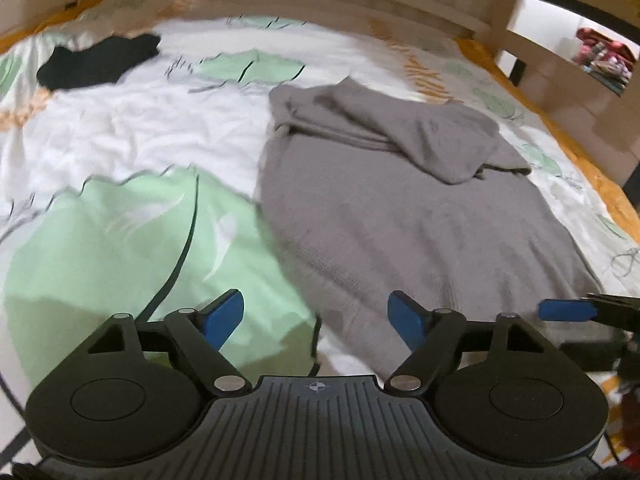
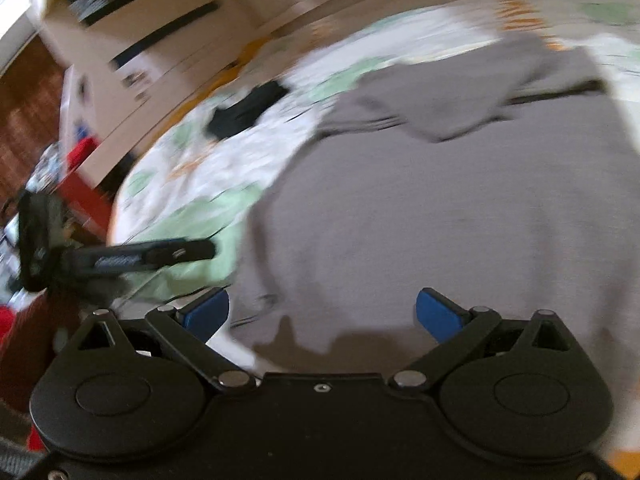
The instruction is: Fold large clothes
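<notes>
We see a large grey knitted garment spread on a bed whose sheet is white with pale green leaf prints. The far part of the garment carries a doubled-over grey fold lying on top of the flat body. Beyond the garment and off to its left, a small crumpled black cloth rests on the sheet, well apart from it.

Our left gripper hangs over the garment's near left edge with its blue fingers spread wide, gripping nothing. Our right gripper hovers above the garment's near hem, its blue pads likewise parted and empty; this view is blurred. A pale wooden bed frame rises past the garment's far side.
</notes>
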Demonstrator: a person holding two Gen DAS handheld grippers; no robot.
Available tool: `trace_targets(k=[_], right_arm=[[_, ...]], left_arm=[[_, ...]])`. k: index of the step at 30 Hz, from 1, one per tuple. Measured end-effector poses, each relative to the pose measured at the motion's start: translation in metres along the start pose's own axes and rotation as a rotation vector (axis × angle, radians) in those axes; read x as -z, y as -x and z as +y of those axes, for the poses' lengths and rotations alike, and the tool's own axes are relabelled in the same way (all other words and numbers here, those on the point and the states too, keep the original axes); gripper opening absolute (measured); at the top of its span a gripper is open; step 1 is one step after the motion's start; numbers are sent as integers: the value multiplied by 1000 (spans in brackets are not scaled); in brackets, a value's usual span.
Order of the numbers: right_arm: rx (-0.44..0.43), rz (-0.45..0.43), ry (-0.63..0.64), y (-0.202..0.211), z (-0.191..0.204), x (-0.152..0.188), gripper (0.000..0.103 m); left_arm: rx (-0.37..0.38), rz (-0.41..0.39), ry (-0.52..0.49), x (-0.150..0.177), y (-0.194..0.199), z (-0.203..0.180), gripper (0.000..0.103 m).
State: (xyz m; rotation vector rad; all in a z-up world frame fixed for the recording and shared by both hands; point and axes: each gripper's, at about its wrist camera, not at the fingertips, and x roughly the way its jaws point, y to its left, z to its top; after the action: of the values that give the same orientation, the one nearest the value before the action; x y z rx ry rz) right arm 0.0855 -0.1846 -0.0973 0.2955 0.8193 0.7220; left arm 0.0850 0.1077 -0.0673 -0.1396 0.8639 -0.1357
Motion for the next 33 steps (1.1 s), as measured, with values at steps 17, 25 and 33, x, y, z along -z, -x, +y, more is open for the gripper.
trace_targets(k=[17,25,33], right_arm=[[-353,211,293,-88,76,1,101],[-270,128,364,-71,83,2,100],[-240,193,244,-96,50,-4,101]], left_arm=[[85,48,39,-4,6,15,79],[86,52,35,-8,4,16,79],[103,68,47,-11,-3,19,79]])
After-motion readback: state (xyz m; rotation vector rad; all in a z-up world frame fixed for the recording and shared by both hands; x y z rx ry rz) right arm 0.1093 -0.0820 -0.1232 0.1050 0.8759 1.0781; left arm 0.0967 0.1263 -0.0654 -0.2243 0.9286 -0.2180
